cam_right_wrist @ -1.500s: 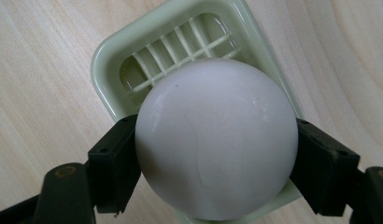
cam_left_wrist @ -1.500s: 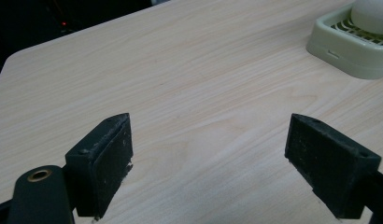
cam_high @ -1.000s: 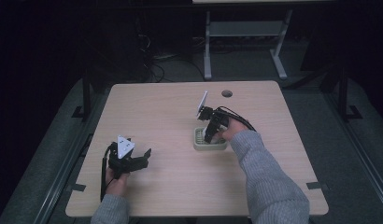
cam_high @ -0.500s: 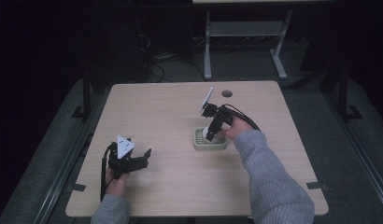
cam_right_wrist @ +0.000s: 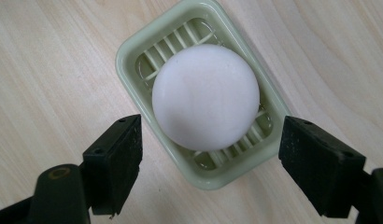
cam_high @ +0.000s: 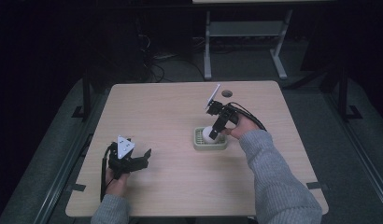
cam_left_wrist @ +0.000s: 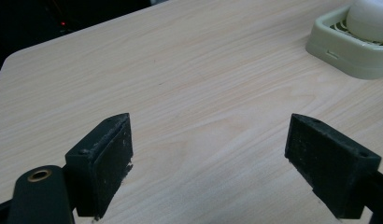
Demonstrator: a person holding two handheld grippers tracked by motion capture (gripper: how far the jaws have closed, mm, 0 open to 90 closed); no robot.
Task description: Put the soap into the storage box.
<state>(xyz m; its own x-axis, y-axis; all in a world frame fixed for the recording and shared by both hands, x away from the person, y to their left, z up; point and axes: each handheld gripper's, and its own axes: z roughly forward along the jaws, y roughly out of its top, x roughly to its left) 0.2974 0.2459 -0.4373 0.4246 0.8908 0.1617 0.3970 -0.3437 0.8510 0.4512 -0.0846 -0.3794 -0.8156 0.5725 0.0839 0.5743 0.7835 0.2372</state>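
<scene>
Far to the left on the wooden table (cam_high: 171,112): left gripper (cam_high: 133,161), held low near the front edge, jaws spread wide, nothing between them, bare wood under them. Off to the right, well apart: pale green soap dish (cam_high: 210,140) with slats, flat on the table. Inside it: round white soap (cam_high: 209,133), resting on the slats. Right above that: right gripper (cam_high: 214,131), pointing down, jaws wide open, one on each side of the soap, not touching it.

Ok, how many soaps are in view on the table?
1: a round white soap lying in the green slatted soap dish, right of the table's middle, below the open right gripper.
</scene>
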